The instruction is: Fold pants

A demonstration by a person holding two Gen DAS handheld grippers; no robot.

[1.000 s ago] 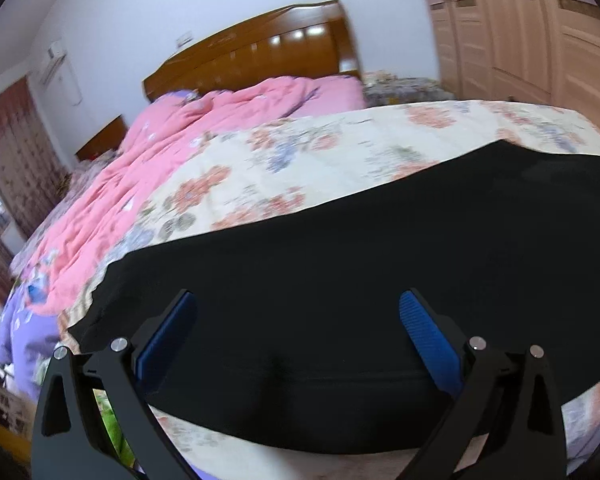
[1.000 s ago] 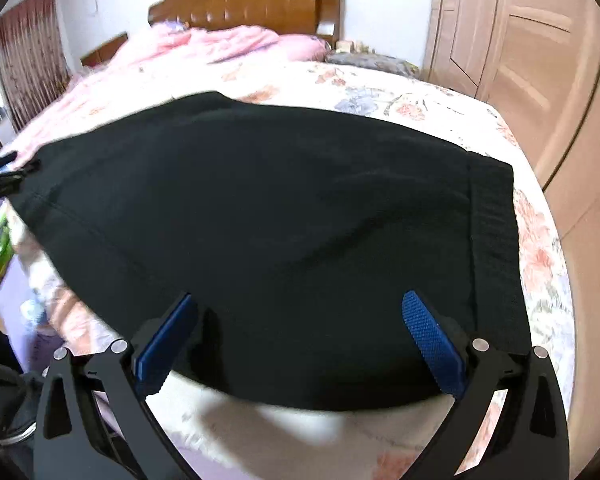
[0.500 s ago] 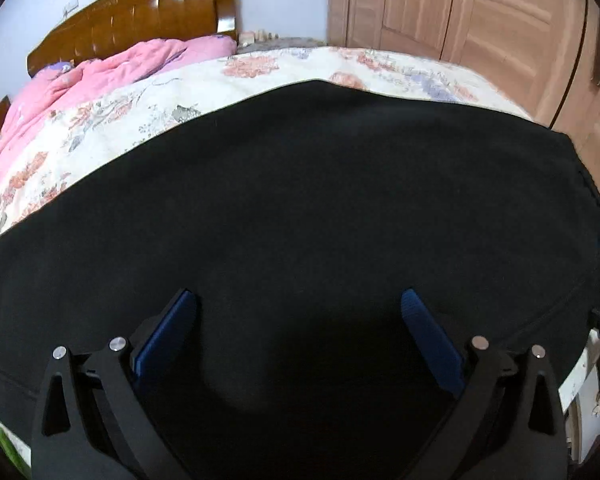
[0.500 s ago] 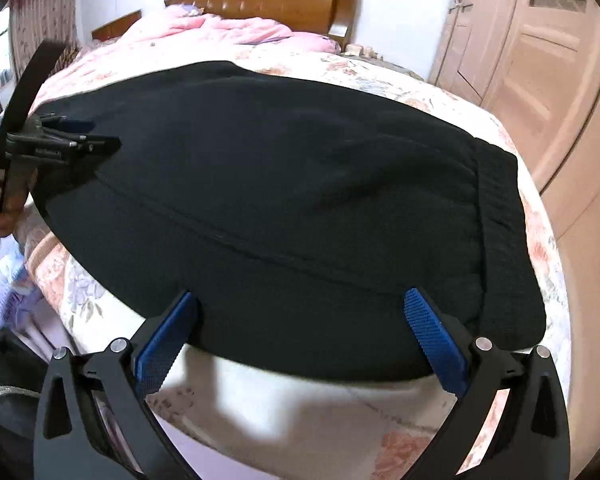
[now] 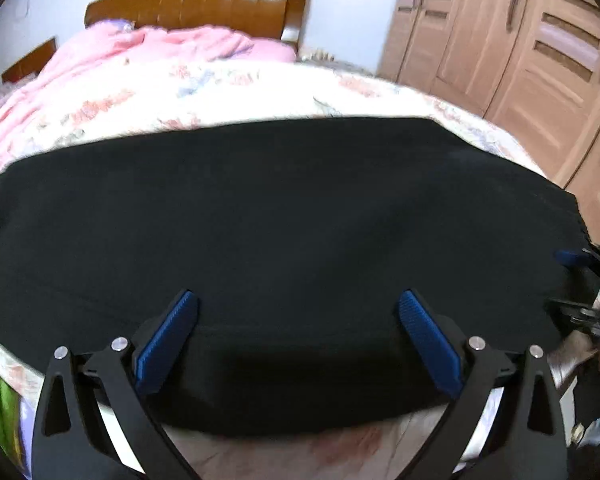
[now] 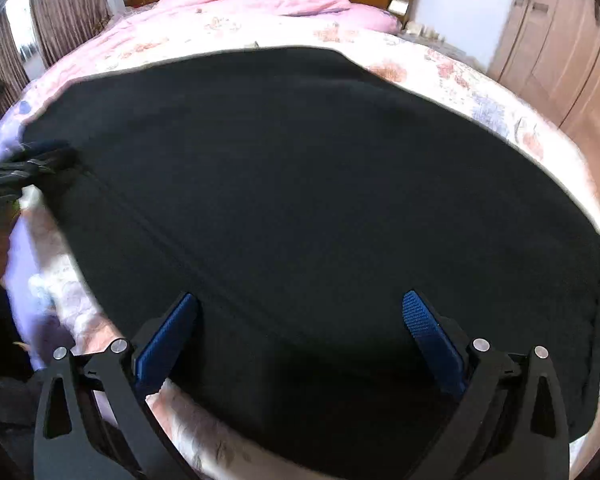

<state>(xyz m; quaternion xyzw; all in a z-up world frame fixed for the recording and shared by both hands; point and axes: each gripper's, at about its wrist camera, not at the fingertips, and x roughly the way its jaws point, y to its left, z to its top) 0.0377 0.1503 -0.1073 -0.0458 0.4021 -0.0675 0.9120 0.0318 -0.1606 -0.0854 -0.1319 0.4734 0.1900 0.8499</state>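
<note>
Black pants lie spread flat across the near end of the flowered bed; they also fill the right wrist view. My left gripper is open, its blue pads over the pants' near edge, holding nothing. My right gripper is open over the near edge toward the ribbed waistband, holding nothing. The right gripper shows at the right edge of the left wrist view. The left gripper shows at the left edge of the right wrist view, at the pants' corner.
A pink duvet is bunched at the far left before the wooden headboard. Wooden wardrobe doors stand close along the bed's right side. Curtains hang at far left. The bed's front edge drops off below the pants.
Both grippers stayed open. The left view pulled back, so more bed shows beyond the pants. The right gripper moved forward and lower over the pants.
</note>
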